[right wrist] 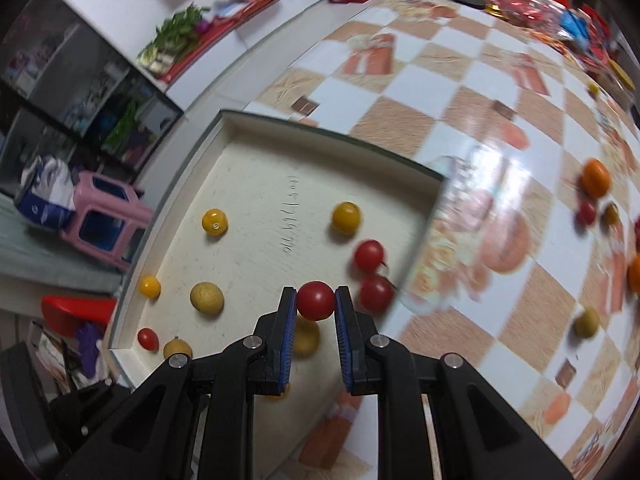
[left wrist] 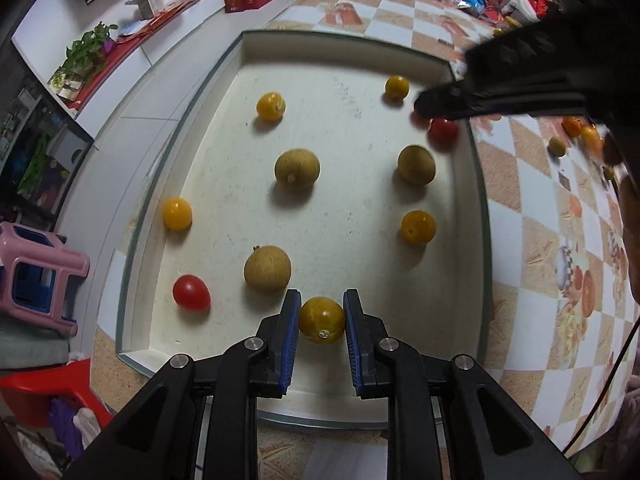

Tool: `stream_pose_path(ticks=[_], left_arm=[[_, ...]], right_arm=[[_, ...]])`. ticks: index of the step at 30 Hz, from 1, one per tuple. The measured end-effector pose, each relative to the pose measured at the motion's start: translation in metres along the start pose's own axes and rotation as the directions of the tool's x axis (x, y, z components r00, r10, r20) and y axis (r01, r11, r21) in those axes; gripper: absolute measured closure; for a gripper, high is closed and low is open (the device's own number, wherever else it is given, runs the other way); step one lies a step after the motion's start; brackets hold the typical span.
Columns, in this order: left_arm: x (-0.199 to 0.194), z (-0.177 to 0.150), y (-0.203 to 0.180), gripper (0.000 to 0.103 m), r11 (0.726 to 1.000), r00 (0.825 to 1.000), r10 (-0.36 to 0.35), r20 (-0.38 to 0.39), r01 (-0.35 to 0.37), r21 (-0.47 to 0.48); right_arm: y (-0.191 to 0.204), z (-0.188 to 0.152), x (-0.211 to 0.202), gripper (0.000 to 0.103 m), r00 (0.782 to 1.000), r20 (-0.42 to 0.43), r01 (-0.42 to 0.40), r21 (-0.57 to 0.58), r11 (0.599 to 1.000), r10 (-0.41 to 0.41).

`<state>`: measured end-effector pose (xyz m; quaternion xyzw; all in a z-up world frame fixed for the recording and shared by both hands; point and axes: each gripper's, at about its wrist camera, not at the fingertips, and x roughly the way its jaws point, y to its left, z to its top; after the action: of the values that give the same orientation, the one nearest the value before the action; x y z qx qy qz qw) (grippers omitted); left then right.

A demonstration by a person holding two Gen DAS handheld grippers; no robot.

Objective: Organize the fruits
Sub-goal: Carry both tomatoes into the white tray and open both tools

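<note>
With my left gripper pinching a yellow tomato and my right gripper a red tomato above the tray, releasing high risks rolling.

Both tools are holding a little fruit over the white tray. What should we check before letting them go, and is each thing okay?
1. Left tool shut on the yellow tomato: ok.
2. Right tool shut on the red tomato: ok.
3. Left tool over the white tray, not over the checkered cloth: ok.
4. Free spot on the tray floor under the yellow tomato: ok, the brown longan lies beside it, not under.
5. Free spot under the red tomato: cannot tell, a yellowish fruit shows just behind the fingers.
6. Tools apart from each other: ok in the left wrist view.
</note>
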<state>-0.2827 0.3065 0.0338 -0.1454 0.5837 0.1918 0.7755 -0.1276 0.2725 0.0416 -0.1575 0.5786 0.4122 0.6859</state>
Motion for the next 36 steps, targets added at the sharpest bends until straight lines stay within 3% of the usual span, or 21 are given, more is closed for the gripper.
stream_pose_path(ticks=[13,14,16,17,18,19,23,25,35,36], left_arm=[[0.009,0.000,-0.004,0.076,0.999,0.998,0.048,-0.032,-0.047,0.027],[0.009,0.000,-0.004,0.072,0.997,0.997,0.067,-0.033,-0.066,0.032],[0.008,0.002,-0.007,0.025,0.996,0.996,0.081,-0.032,-0.080,0.026],[0.006,0.001,-0.006,0.022,0.996,0.996,0.086,-0.020,-0.085,0.018],[0.004,0.001,-0.005,0.022,0.995,0.996,0.094,-0.010,-0.094,0.019],[0.004,0.002,-0.006,0.022,0.995,0.995,0.097,-0.014,-0.096,0.026],[0.006,0.004,-0.001,0.022,0.995,0.995,0.096,-0.037,-0.095,0.023],[0.007,0.005,0.000,0.022,0.995,0.994,0.095,-0.048,-0.095,0.016],[0.013,0.015,0.012,0.022,0.998,0.995,0.058,-0.079,-0.058,-0.001],[0.014,0.016,0.014,0.022,0.998,0.995,0.055,-0.081,-0.055,-0.002]], right_arm=[[0.027,0.015,0.044,0.081,0.989,-0.114,0.080,-0.128,0.989,-0.095],[0.028,0.014,0.044,0.080,0.989,-0.111,0.085,-0.136,0.987,-0.100],[0.031,0.015,0.044,0.068,0.989,-0.120,0.071,-0.144,0.987,-0.089],[0.032,0.017,0.045,0.061,0.989,-0.124,0.061,-0.143,0.988,-0.079],[0.033,0.018,0.045,0.045,0.989,-0.123,0.065,-0.143,0.988,-0.083],[0.034,0.018,0.044,0.039,0.990,-0.116,0.065,-0.141,0.988,-0.082],[0.033,0.020,0.038,0.037,0.993,-0.102,0.050,-0.121,0.991,-0.063],[0.032,0.020,0.032,0.021,0.994,-0.094,0.038,-0.117,0.992,-0.049],[0.039,0.022,0.017,0.014,0.994,-0.076,0.065,-0.115,0.991,-0.074],[0.037,0.022,0.016,0.010,0.993,-0.084,0.068,-0.116,0.991,-0.078]])
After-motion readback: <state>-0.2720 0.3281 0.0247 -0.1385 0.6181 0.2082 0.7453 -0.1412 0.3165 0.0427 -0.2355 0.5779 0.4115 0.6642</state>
